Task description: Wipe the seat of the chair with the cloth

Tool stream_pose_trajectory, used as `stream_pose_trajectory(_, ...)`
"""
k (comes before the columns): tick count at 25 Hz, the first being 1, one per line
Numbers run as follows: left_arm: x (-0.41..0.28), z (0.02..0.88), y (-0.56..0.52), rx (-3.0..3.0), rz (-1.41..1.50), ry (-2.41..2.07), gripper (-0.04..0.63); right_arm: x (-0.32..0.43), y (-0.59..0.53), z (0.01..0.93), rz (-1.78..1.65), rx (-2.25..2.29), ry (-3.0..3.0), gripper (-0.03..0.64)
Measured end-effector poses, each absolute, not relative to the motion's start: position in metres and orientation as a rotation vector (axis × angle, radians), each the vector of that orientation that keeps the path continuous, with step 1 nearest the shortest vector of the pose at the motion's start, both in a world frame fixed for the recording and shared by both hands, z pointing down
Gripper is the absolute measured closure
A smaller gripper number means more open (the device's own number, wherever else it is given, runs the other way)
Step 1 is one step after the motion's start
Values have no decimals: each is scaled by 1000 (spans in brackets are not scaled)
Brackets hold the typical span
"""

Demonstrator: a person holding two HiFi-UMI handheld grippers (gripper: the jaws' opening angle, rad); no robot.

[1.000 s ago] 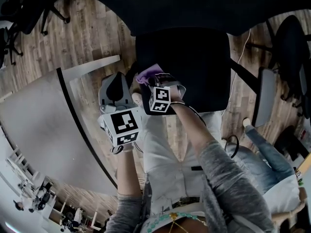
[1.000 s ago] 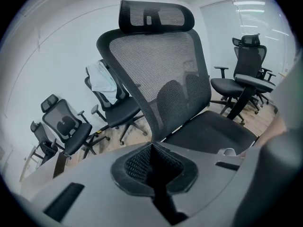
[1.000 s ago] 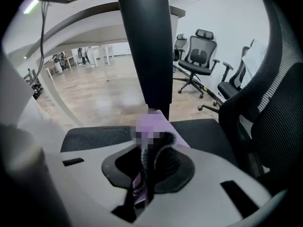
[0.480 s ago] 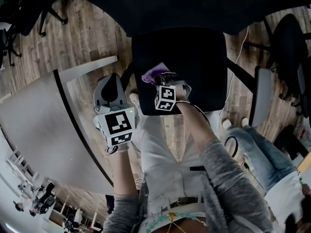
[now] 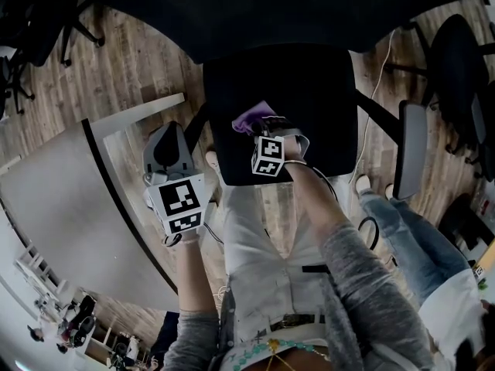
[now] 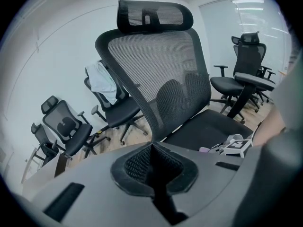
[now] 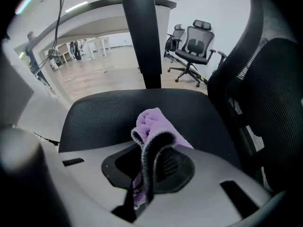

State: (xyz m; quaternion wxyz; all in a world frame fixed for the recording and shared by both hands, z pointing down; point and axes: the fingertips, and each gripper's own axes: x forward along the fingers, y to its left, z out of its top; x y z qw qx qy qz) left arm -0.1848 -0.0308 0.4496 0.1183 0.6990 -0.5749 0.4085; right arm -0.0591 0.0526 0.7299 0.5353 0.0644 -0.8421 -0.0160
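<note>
The right tongs (image 7: 151, 161) are clamped on the purple cloth (image 7: 152, 125). A fold of it is pinched between the pads, and a bunched lump sticks out ahead of the tips. That grip seems chosen so the soft lump, rather than the hard plastic, meets the seat (image 7: 109, 112).

In the head view, the right tongs (image 5: 261, 127) hold the cloth (image 5: 251, 117) over the near half of the seat (image 5: 317, 99), toward its left edge. They are tipped forward and down at the mesh. No view shows for sure whether the cloth is pressing on the seat or sitting just above it.

The left tongs (image 6: 151, 167) are pressed together, pad against pad, with nothing between them. They are off the left edge of the seat, over the wooden floor (image 5: 147, 68), and aim across at the backrest (image 6: 156, 70). Held there, the left tongs (image 5: 173, 139) stay out of the wiping path and leave the whole seat free for the other arm. By the look of it, the wipe is under way or about to start, with the far and right parts of the seat left to cover.
</note>
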Motion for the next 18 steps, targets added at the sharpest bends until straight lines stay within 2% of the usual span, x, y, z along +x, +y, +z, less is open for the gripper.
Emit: stream_pose_trajectory(18,-184,451,-31,2041,1228,-1689,595,4,48,739,-9,192,-1931,565)
